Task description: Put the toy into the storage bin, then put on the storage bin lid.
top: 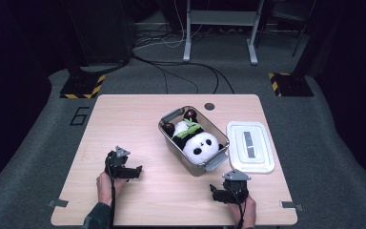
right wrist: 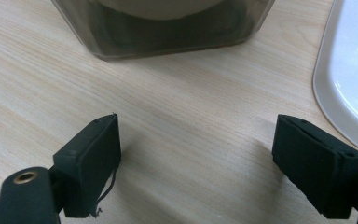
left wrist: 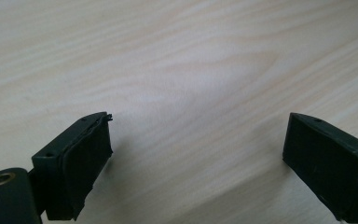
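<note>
With both tongs apart | bin (top: 194, 163) just beyond right tongs (top: 218, 192) | left tongs (top: 132, 171) farther

Pale matt wood-grain desk (top: 138, 119); clear glossy plastic box (top: 171, 143) with soft plush panda (top: 198, 143); smooth white plastic lid (top: 250, 147).

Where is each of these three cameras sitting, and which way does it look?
High view: above the table, looking forward and down; forearms, hands, left tool, right tool.
Left gripper view: on the left tool, facing bare wood between open jaws.
Right gripper view: on the right tool, facing the bin and lid, shared with the high view.
</note>
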A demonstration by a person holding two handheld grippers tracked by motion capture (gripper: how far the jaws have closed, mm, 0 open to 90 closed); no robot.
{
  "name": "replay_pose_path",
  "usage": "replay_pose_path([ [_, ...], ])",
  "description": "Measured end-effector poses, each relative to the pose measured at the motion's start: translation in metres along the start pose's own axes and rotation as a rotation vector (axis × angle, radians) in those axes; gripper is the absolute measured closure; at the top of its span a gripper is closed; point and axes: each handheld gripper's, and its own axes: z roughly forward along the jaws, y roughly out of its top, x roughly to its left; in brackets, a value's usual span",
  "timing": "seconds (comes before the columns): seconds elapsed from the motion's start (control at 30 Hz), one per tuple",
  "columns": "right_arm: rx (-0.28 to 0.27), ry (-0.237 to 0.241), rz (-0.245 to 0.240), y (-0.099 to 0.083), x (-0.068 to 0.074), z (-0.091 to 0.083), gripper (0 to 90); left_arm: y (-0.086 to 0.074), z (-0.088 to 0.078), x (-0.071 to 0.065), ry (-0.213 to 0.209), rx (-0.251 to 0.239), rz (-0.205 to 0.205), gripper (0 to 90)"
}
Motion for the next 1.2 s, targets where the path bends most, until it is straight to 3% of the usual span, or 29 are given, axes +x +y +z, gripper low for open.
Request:
replay_pose_path([
  [0.3, -0.003, -0.007, 0.001, 0.0, 0.0003, 0.0003, 14.9, -0.0057, 0.0017, 0.0007, -0.009, -0.056, 0.004, 5.0],
  [1.0, 0.002, 0.004, -0.003, 0.0, -0.0009, -0.0001, 14.5, -0.0056, 0.0023, -0.0006, 0.006, -0.058, -0.008, 4.2],
  [1.07, 0.002, -0.013, 0.011, 0.0, -0.0018, 0.0, 14.4, -0.0056, 0.0024, -0.0006, 0.005, -0.058, -0.01, 4.2],
  [1.2, -0.016, 0.002, 0.084, -0.0012, -0.0074, -0.002, 10.7, -0.0058, 0.0013, 0.0005, 0.013, -0.05, -0.019, 4.2],
])
